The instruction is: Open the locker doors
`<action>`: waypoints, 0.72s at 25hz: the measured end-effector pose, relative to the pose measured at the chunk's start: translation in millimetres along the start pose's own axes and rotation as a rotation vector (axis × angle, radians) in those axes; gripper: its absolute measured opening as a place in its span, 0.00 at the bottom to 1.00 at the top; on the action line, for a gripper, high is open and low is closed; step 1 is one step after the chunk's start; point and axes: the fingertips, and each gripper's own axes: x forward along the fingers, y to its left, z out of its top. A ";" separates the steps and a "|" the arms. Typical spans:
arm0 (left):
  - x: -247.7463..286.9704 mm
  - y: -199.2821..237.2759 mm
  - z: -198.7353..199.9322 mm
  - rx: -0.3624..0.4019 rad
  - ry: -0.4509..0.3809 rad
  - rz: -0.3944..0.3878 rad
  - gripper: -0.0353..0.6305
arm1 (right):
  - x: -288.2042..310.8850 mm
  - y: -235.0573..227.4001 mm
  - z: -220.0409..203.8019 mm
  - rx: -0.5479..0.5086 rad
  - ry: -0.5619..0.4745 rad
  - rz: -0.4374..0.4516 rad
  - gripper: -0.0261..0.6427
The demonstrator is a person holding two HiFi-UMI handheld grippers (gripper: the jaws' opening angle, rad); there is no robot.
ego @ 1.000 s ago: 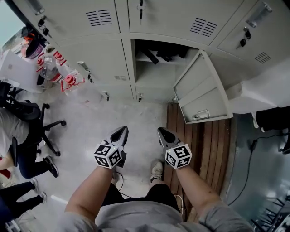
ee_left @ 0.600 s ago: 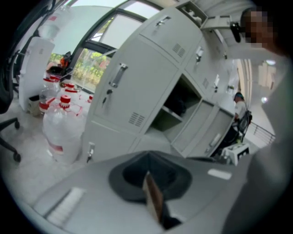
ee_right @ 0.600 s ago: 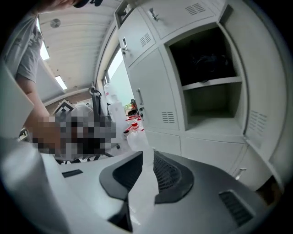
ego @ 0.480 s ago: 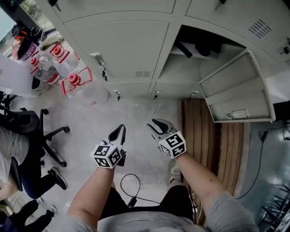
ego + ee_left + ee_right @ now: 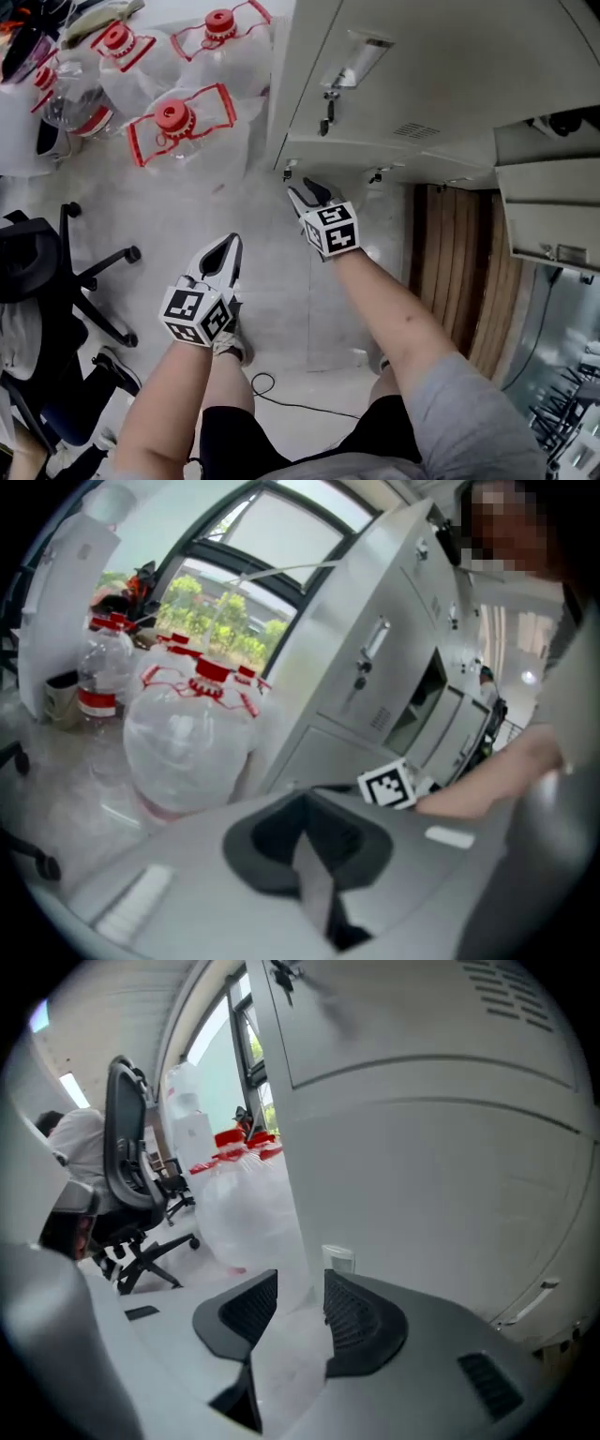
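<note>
The grey lockers (image 5: 441,75) fill the top of the head view. A closed upper door carries a silver handle (image 5: 356,54) with a key hanging under it. One locker door (image 5: 548,220) at the right stands open. My right gripper (image 5: 307,192) reaches low at the bottom row, close to a small latch (image 5: 289,172). In the right gripper view its jaws (image 5: 300,1288) have just been opening and are open, nothing between them, with a closed lower door (image 5: 450,1194) and a small white tab (image 5: 337,1258) just beyond. My left gripper (image 5: 223,255) hangs shut and empty over the floor (image 5: 305,836).
Large water bottles with red caps and handles (image 5: 178,131) (image 5: 183,742) stand on the floor left of the lockers. A black office chair (image 5: 56,272) is at the far left. Wooden planks (image 5: 459,272) lie before the open locker. A cable (image 5: 281,401) lies by my feet.
Both grippers have dropped and moved forward toward the bottom lockers. The right gripper's jaws went from shut to open. The view has shifted left and lower, nearer the bottles.
</note>
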 end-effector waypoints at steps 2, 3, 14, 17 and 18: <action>-3.1 20.4 -6.9 -0.020 0.002 0.011 0.06 | 26.8 -8.9 -2.0 0.027 0.028 -0.055 0.26; -4.6 28.3 -11.5 -0.030 0.004 0.014 0.06 | 37.8 -12.5 -3.1 0.032 0.041 -0.079 0.26; -1.5 59.0 -26.1 -0.052 0.010 0.024 0.06 | 95.6 -24.2 -0.3 0.055 0.079 -0.140 0.29; 3.4 55.3 -25.1 -0.049 0.014 0.027 0.06 | 94.5 -19.8 -2.3 0.001 0.106 -0.113 0.29; 5.1 52.6 -25.3 -0.048 0.015 0.028 0.06 | 91.4 -15.5 -5.8 -0.024 0.117 -0.097 0.29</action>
